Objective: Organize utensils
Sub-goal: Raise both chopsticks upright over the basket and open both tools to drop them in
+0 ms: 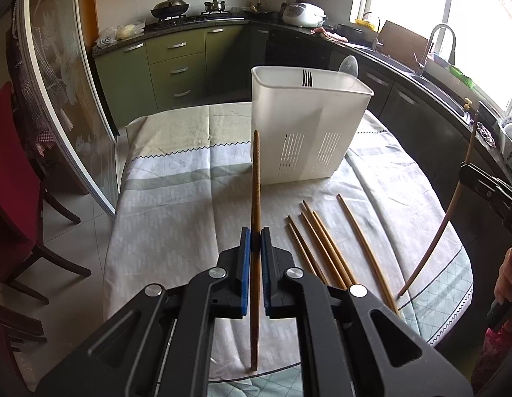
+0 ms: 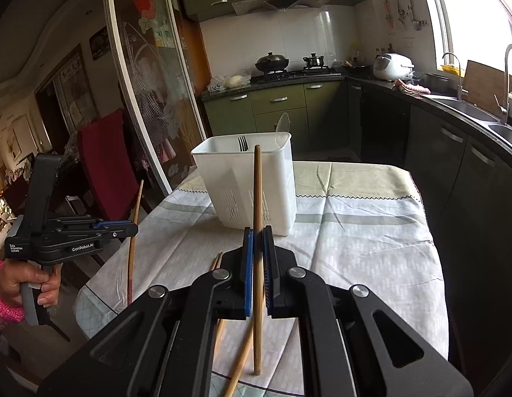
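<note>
Left wrist view: left tool grips one chopstick upright, right tool clamps another. Both hover short of the white holder; next, I'd guess, tip them in. Five remain on the table.

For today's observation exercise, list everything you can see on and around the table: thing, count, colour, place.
utensil holder: one, white, far side of table
fork: one, dark, tines up in the holder
spoon: one, pale, in the holder
loose chopsticks: about five, brown, flat on the tablecloth
tablecloth: one, white, green and beige, over table
red chair: one, beside the glass door
left gripper: one, black with blue pads, jaws shut on left chopstick
right gripper: one, same colours, jaws shut on right chopstick
</note>
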Tool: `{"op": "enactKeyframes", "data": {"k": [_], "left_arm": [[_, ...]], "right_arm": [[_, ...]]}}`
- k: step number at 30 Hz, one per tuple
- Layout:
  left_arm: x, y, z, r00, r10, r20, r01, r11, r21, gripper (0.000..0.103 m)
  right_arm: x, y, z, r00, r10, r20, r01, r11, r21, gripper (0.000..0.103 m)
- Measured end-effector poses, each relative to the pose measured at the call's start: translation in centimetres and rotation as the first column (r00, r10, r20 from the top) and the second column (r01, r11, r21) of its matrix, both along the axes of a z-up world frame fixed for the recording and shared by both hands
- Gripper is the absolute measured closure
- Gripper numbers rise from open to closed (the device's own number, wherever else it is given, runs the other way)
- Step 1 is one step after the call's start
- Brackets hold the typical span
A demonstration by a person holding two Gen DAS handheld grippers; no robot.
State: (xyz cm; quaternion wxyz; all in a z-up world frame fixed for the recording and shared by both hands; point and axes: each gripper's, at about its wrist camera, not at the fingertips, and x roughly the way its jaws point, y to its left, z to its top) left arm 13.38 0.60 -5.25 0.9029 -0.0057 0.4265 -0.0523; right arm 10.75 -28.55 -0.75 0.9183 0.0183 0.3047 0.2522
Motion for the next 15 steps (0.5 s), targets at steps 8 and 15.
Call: {"op": "enactKeyframes", "data": {"k": [8, 15], "left_arm": [[-0.4, -0.4, 1.5, 0.999, -0.012, 0.038, 0.012, 1.000, -0.009, 0.097], [-1.2, -1.1, 3.3, 0.995, -0.040, 0.092, 0.040, 0.999, -0.003, 0.097]], "right_arm": [[-0.4, -0.2, 0.5, 1.000, 0.009, 0.016, -0.009, 1.000, -0.003, 0.096], [-0.4, -0.3, 1.1, 0.999, 0.015, 0.031, -0.015, 1.000, 0.007, 0.096]]}}
